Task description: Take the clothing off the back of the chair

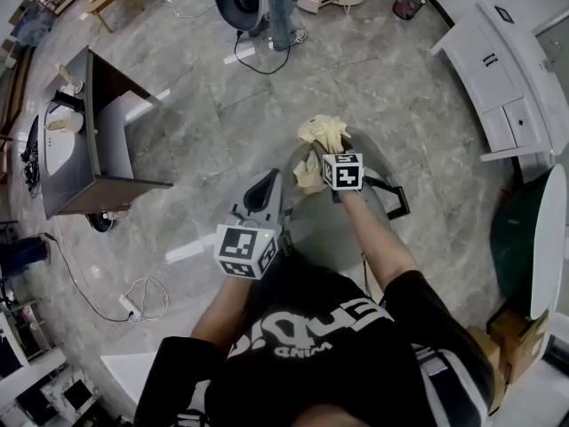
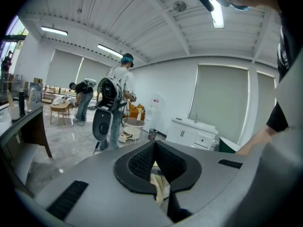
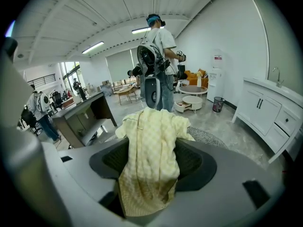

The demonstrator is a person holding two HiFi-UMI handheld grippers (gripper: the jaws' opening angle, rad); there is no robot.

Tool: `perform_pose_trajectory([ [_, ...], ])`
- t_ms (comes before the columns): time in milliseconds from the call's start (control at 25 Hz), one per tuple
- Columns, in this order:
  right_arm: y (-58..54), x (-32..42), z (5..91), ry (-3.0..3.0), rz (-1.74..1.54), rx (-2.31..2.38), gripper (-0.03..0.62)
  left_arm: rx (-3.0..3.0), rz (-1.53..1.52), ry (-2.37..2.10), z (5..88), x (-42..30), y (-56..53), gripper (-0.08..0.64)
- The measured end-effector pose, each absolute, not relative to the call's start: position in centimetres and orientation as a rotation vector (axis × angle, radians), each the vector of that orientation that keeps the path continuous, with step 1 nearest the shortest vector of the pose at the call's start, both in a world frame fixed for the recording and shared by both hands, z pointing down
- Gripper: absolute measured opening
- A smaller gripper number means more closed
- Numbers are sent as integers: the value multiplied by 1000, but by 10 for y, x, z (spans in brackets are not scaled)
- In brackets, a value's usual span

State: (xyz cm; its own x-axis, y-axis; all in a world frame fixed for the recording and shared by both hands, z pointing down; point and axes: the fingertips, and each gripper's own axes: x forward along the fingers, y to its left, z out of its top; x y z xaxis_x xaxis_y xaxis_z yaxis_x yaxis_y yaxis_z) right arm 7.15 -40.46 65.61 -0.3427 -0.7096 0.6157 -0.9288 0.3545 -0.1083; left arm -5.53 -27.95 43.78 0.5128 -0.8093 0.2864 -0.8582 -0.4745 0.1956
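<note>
Our right tongs (image 3: 156, 162) pinch the yellow clothing (image 3: 150, 126), draped over both jaws. Our left tongs (image 2: 154, 148) are pressed together, just beside it.

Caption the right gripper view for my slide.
Right gripper shut on a pale yellow checked garment, with a person standing beyond.
</note>
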Motion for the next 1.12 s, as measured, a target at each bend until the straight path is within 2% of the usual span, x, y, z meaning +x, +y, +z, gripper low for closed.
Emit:
perform_pose_trajectory([
  [80, -404, 71, 656, -2153, 627, 1415, 282, 2438, 221, -1396, 440, -57, -278, 15],
  [280, -403, 69, 656, -2144, 626, 1402, 187, 2427, 218, -1393, 442, -58, -278, 15],
  [360, -403, 69, 654, -2138, 616, 1400, 167, 2423, 217, -1393, 443, -59, -277, 15],
  [720, -405, 70, 632, -2148, 609, 1403, 153, 2420, 203, -1396, 443, -60, -273, 15],
  [1120, -432, 73, 508, -2300, 472, 1488, 153, 2446, 159, -1376, 436, -51, -268, 15],
])
